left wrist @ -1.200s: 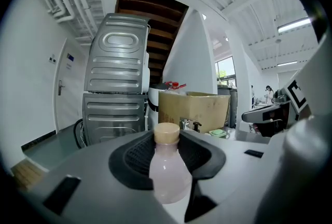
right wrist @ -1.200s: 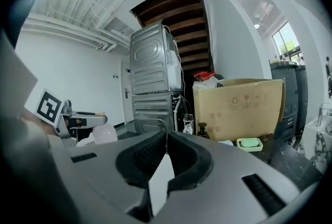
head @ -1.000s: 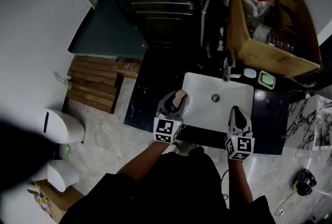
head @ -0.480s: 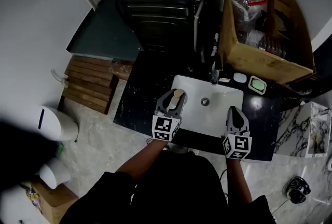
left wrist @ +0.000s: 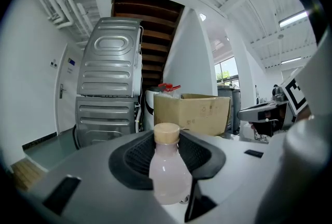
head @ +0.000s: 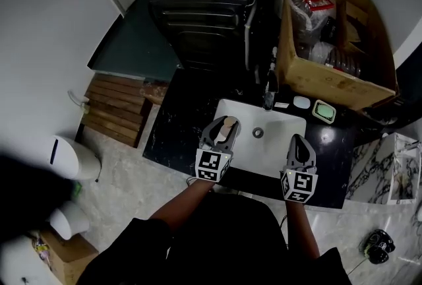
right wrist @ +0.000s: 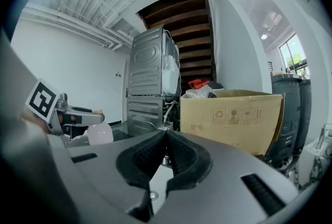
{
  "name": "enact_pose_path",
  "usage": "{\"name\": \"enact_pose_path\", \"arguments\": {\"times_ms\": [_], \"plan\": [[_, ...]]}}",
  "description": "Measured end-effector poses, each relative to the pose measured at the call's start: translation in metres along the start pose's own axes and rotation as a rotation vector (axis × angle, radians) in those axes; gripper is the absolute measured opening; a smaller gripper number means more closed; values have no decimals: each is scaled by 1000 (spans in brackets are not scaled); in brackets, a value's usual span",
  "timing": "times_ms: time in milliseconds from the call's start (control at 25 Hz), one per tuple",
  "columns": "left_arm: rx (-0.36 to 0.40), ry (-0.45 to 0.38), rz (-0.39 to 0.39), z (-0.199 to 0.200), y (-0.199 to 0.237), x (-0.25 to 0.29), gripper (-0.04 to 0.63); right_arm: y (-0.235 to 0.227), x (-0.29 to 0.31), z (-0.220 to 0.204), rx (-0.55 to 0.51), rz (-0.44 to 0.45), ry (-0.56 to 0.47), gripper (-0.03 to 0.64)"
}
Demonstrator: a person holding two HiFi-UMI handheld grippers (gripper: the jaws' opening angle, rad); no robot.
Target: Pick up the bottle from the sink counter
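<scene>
Pinching the bottle (head: 228, 123) upright with the fingers of the left gripper (head: 223, 126), right over the left rim of the sink (head: 277, 120). Holding the right gripper (head: 298, 140) with fingers pressed together, empty, near the right rim. Bare dark table (head: 178, 128) off left; cardboard box (head: 330, 76) close behind.

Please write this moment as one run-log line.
left gripper: shut on bottle | right gripper: shut, empty | bottle: at left edge of sink
</scene>
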State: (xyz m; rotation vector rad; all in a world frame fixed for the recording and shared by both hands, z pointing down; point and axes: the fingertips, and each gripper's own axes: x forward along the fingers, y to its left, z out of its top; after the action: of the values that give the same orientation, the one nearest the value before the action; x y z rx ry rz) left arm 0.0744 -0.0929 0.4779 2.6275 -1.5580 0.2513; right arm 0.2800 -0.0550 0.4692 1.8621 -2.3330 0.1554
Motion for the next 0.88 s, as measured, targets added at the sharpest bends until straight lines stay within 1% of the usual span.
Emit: {"name": "enact_pose_path", "arguments": {"times_ms": [200,440,880], "plan": [[-13,-8,19,0,0,2,143,3,0,3,-2,11,-17,37],[13,-1,25,2,-2,3,143,1,2,1,2,18,-16,37],[9,3,48,2,2,2,143,0,9,-1,3,34,-13,37]]}}
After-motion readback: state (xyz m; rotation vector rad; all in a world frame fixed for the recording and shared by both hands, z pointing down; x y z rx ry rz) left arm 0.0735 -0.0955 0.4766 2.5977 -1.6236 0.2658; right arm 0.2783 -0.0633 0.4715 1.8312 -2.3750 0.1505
